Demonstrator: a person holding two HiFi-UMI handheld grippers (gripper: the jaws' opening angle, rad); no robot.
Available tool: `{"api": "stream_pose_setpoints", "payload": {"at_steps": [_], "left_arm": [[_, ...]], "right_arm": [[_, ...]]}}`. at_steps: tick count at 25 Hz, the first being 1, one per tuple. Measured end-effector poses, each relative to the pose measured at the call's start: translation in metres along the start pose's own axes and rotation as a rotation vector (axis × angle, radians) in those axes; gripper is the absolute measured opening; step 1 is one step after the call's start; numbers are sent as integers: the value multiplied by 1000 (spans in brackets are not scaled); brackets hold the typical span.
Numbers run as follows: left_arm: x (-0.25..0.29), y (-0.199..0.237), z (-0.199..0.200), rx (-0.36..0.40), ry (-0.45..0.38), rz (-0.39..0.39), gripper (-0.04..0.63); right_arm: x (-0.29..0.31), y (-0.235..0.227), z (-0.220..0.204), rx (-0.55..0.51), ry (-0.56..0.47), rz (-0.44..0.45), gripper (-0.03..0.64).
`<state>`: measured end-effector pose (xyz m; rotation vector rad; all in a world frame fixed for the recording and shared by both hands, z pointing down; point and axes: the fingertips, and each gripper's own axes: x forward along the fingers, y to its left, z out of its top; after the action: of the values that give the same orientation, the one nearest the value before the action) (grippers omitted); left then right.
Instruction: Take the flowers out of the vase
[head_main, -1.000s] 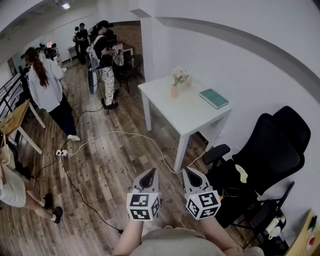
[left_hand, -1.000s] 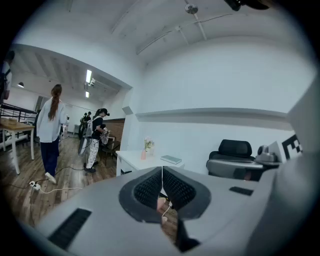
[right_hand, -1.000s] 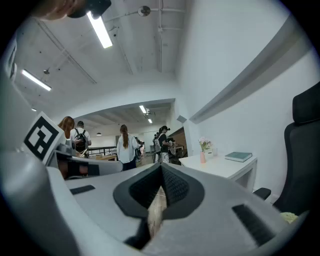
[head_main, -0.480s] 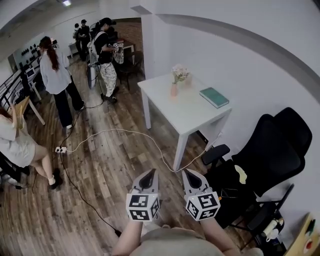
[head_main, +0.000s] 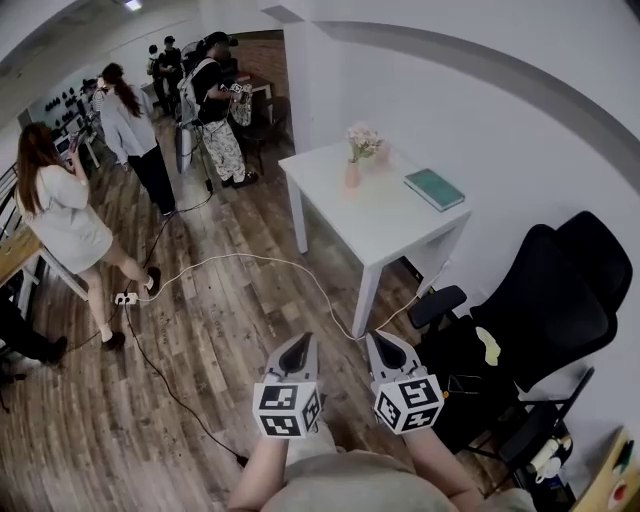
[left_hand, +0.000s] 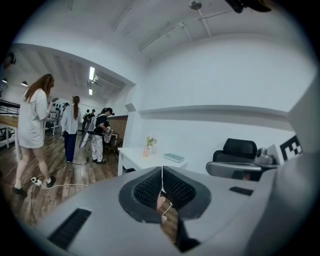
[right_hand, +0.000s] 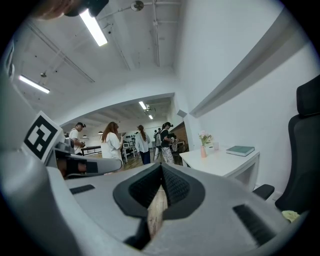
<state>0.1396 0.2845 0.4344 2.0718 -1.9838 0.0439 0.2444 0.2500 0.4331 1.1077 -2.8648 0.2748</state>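
Observation:
A small pink vase (head_main: 352, 175) with pale flowers (head_main: 362, 141) stands near the far corner of a white table (head_main: 375, 225). The same vase (left_hand: 146, 151) shows far ahead in the left gripper view, and the vase (right_hand: 203, 152) with its flowers (right_hand: 203, 138) in the right gripper view. My left gripper (head_main: 297, 351) and right gripper (head_main: 384, 348) hang side by side over the wooden floor, well short of the table. Both are shut with nothing between the jaws.
A green book (head_main: 434, 189) lies on the table's right part. A black office chair (head_main: 535, 315) stands to the right. A white cable (head_main: 240, 265) and power strip (head_main: 125, 298) lie on the floor. Several people (head_main: 65, 215) stand at the left and far end.
Both grippers have stayed nearly in place. The people at the left have walked about; one in white now stands nearer the power strip.

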Motion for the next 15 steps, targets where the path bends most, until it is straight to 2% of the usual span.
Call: {"api": "stream_pose_setpoints", "payload": {"at_steps": [8,15], "left_arm": [[19,12,-4,-9,20,7,8],[51,33,9,-14,12,0,8]], "right_arm": [[17,-12,-1,12,2,-6,26],[55,-25,3,22,6,-12,54]]}}
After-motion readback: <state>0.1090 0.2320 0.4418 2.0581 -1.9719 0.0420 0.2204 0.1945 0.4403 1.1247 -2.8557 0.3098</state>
